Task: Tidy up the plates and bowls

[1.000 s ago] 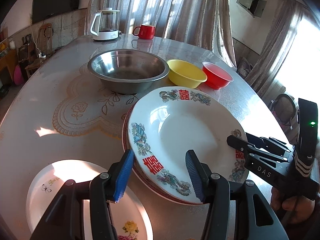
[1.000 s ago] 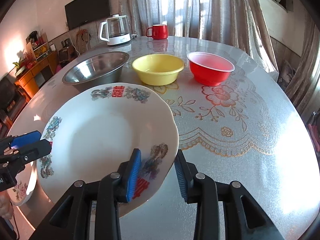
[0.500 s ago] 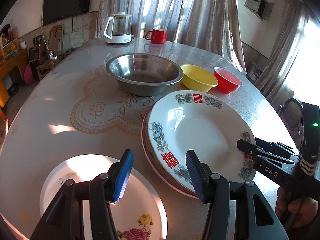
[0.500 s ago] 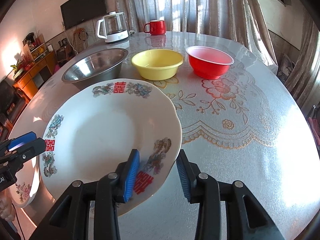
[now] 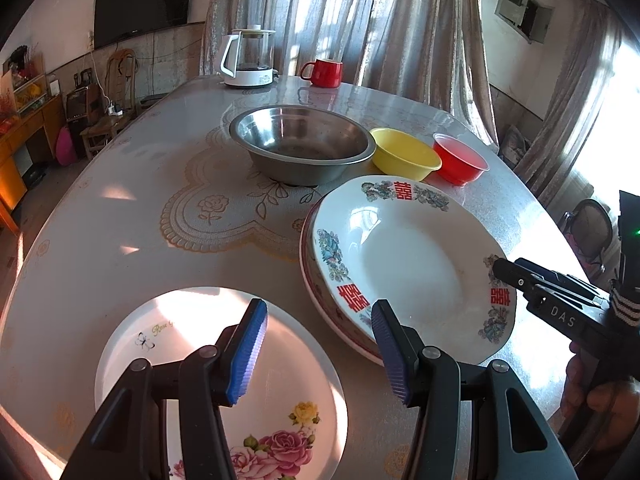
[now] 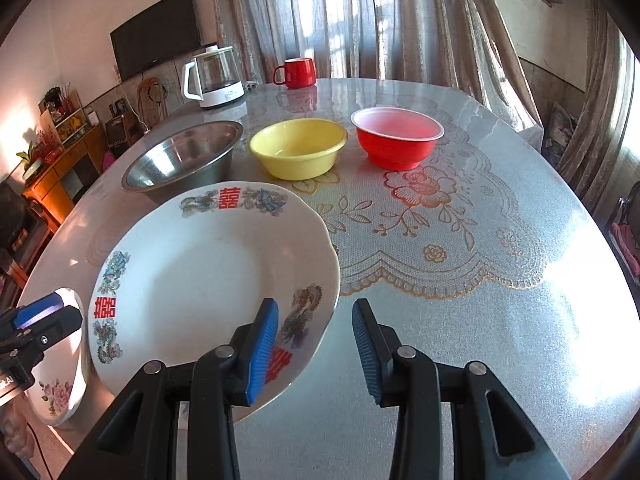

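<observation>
A white plate with red characters rests on a red-rimmed plate. My right gripper is open at the top plate's near rim. One pad hangs over the rim and nothing is pinched. In the left wrist view the right gripper shows at the plate's right edge. My left gripper is open and empty above a rose-patterned plate. Behind stand a steel bowl, a yellow bowl and a red bowl.
A glass kettle and a red mug stand at the table's far edge by the curtains. The lace-patterned tabletop stretches to the right of the plates. A hand holds the right gripper.
The left gripper has drawn back to the left, so the rose plate fills more of its view and the stacked plates sit further right. The right jaws stand slightly wider.
</observation>
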